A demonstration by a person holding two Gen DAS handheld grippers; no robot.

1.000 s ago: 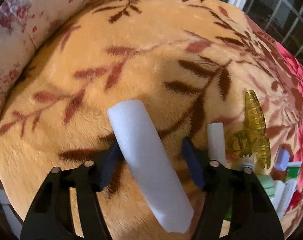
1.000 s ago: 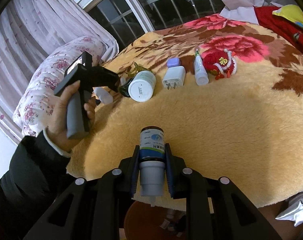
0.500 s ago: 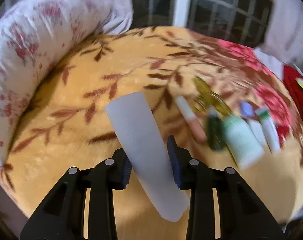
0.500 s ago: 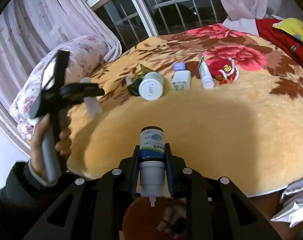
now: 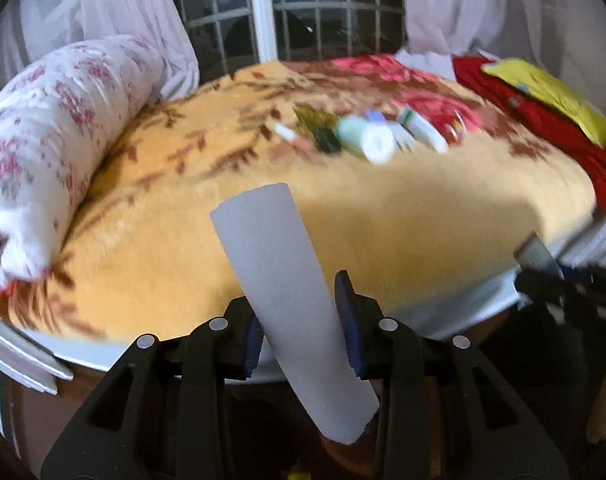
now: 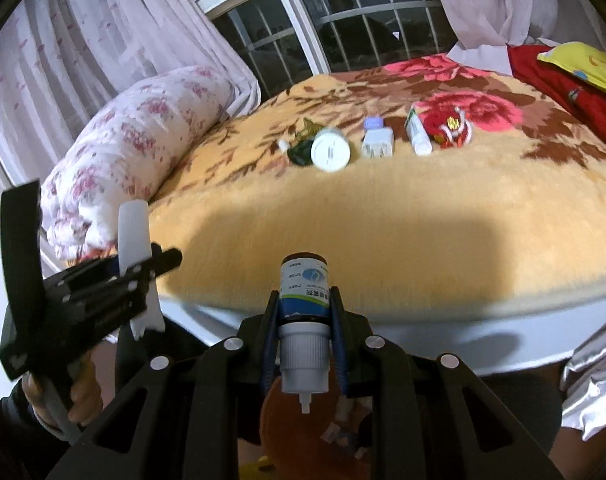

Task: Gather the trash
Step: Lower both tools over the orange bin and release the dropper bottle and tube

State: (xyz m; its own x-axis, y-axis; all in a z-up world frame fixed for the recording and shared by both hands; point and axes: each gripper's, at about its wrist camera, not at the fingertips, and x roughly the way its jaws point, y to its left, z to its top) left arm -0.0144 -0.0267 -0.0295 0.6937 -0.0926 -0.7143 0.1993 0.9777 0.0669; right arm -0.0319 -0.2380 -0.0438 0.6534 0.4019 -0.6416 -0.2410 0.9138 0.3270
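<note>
Left gripper (image 5: 301, 332): closed onto a white foam tube (image 5: 287, 292), clamped at roughly mid-length, tube tilted, lower end hanging below the pads. It is held off the near edge of the bed, clear of the orange floral blanket (image 5: 403, 220).

Right gripper (image 6: 305, 334): closed onto a small spray bottle (image 6: 305, 320), gripped at the shoulder under the blue-white label, nozzle pointing down and toward the camera. An orange-brown bin (image 6: 279, 420) is seen directly below it, with some scraps already inside.

Step in hand, as judged: both pieces are to be dropped into the bin.

- The bottle appears already lined up over the opening, so the pads only need to be opened; no swing is needed.
- The tube's lower end should be centred over the bin mouth before release. The bin is barely visible in the left view, so alignment is better checked from the right view.
- The tube is long and light. It is best released tilted closer to vertical, otherwise it may catch the rim and tip out.
- The two grippers are near each other; a staggered release is advised to avoid a clash.

Still on the blanket, well apart from both grippers: a white jar (image 6: 330, 154), a charger plug (image 6: 378, 146), a small tube (image 6: 418, 136), a red ornament (image 6: 451, 130), a green hair claw (image 6: 301, 148).
</note>
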